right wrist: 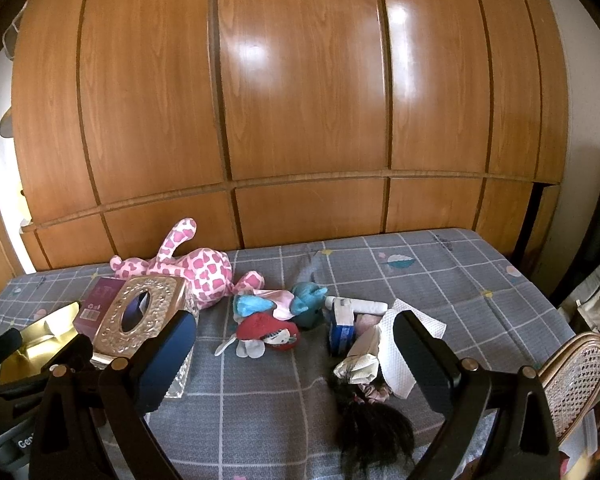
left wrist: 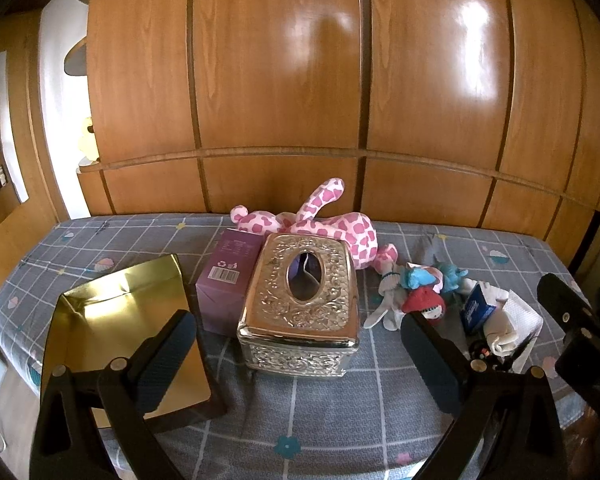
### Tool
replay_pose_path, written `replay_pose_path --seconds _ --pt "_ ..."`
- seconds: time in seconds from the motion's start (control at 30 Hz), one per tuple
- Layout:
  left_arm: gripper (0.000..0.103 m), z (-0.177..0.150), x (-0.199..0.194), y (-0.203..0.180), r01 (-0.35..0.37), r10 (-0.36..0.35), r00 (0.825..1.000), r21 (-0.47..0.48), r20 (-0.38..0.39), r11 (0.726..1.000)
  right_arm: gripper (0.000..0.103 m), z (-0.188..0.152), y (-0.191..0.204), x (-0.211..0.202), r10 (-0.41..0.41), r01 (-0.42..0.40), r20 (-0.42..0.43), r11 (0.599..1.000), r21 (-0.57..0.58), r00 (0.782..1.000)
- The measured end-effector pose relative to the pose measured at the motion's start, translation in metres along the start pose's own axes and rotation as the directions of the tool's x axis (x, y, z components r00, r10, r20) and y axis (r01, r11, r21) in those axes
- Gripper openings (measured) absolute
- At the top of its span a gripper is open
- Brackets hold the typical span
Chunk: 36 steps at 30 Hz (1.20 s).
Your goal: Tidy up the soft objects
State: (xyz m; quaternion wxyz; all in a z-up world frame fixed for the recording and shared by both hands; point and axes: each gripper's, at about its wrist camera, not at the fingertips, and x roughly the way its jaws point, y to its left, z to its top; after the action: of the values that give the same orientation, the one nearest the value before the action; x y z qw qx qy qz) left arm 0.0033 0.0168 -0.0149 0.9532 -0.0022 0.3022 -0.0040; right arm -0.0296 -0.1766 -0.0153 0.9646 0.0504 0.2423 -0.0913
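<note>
Two handheld grippers hovered over a table covered in a grey checked cloth, in front of a wall of wooden panels. Both were spread wide and held nothing.

The left gripper pointed at a silver embossed tissue box, which sat between its fingers but further off, not touched. To the box's left lay a purple carton and a shiny gold tray.

The soft things lay in a loose row across the table's far half. A pink spotted plush stretched along the back edge behind the tissue box, its long axis running left to right, one limb sticking upward. Just right of it sat a cluster of small toys: a red one, a light blue one and a teal one, touching or nearly so. Further right lay a small blue tissue pack, crumpled white paper and a dark tuft of hair with a scrunchie.

The right gripper faced this cluster almost head on. The red toy lay just ahead of the gap between its fingers, slightly left of centre, with its length running across the gap. Judging by position, the right hand was the nearer one to the small toys, while the big plush sat behind the box on the left gripper's side.
</note>
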Motion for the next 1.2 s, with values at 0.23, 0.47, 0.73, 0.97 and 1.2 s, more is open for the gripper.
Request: replay_pose_path --seconds 0.23,0.47,0.73,0.97,1.2 --pt "0.103 0.0 0.001 -0.004 0.004 -0.004 1.0 0.009 -0.005 1.0 0.1 0.0 -0.004 0.001 -0.005 0.005 -0.002 1.0 0.008 1.0" --pt "0.103 -0.002 0.007 -0.013 0.027 -0.027 0.999 0.031 -0.025 0.999 0.1 0.001 -0.028 0.007 -0.034 0.035 -0.015 0.998 0.056 0.999" --pt "0.103 -0.006 0.025 -0.036 0.248 -0.238 0.963 0.071 -0.129 0.966 0.101 -0.001 -0.087 0.021 -0.031 0.046 -0.091 0.984 0.173 0.995" --pt "0.102 -0.017 0.062 -0.082 0.405 -0.357 0.881 0.102 -0.311 0.909 0.101 -0.012 -0.157 0.02 -0.1 0.141 -0.138 0.935 0.327 0.985" --pt "0.09 -0.039 0.093 -0.129 0.527 -0.429 0.78 0.11 -0.456 0.842 0.101 -0.023 -0.187 0.021 -0.127 0.181 -0.17 0.916 0.357 0.977"
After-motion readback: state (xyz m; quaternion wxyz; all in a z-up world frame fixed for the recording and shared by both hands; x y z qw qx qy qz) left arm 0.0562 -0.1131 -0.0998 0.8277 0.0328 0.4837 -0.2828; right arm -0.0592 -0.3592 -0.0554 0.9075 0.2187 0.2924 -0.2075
